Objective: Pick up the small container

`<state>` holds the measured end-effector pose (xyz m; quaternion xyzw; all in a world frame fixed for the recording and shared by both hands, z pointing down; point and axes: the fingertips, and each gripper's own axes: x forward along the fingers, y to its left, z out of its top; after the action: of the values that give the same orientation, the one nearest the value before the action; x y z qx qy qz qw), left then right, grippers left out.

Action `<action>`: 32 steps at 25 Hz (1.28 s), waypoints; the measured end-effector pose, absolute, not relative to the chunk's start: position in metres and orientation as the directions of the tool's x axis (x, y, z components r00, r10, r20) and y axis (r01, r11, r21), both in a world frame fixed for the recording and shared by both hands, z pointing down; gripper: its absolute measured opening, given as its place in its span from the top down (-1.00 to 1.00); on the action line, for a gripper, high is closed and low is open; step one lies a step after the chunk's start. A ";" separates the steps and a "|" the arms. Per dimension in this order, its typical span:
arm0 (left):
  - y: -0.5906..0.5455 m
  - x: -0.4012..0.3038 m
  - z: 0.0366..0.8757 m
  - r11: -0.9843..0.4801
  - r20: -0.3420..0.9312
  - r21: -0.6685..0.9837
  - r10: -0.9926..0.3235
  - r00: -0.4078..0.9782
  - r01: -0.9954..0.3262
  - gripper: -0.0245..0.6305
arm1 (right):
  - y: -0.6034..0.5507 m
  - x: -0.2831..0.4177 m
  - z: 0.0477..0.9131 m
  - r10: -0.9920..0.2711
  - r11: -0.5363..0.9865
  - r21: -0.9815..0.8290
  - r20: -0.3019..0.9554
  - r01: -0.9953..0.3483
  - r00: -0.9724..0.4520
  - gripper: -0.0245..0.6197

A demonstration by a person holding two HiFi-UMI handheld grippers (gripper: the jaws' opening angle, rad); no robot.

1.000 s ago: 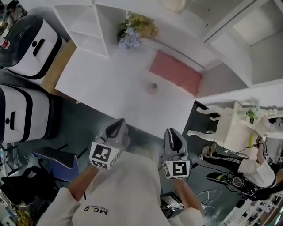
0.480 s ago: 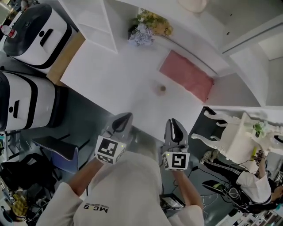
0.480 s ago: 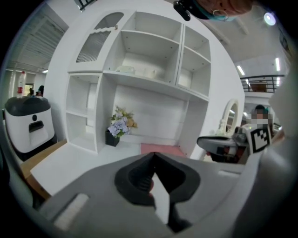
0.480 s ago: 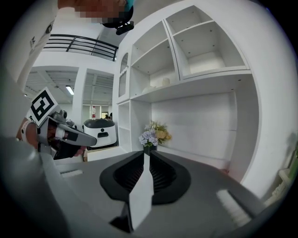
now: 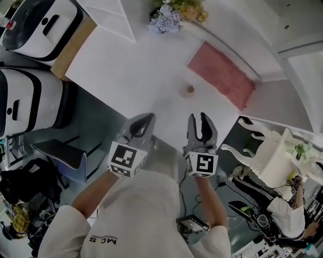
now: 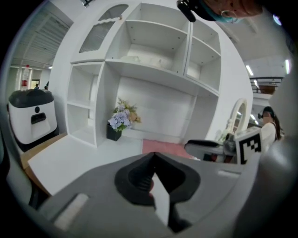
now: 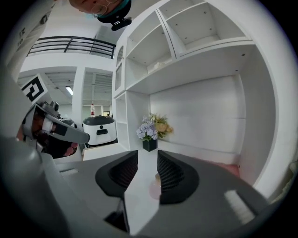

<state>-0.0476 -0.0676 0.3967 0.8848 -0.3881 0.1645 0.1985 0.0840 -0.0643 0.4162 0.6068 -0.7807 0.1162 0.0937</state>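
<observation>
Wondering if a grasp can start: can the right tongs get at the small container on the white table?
Probably yes. The right tongs, whose jaws have just been opening with nothing between them, point toward the small container, alone on the white table ahead; nothing blocks the way.

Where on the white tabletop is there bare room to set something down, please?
The widest bare patch is the left half of the tabletop, between the shelf unit and the small container. A narrower strip runs along the near edge, in front of the container. The right side is taken by the pink mat, the back corner by the flowers.
</observation>
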 end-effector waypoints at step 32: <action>-0.102 -0.041 0.528 -0.597 0.507 0.246 -0.592 0.627 -0.763 0.93 | -0.157 0.094 0.576 -0.908 0.181 -0.039 0.378 -0.983 -0.182 0.43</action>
<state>-0.0414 -0.1017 0.5278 0.8732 -0.3881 0.1900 0.2255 0.0939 -0.1574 0.5756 0.6248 -0.7564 0.1378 0.1360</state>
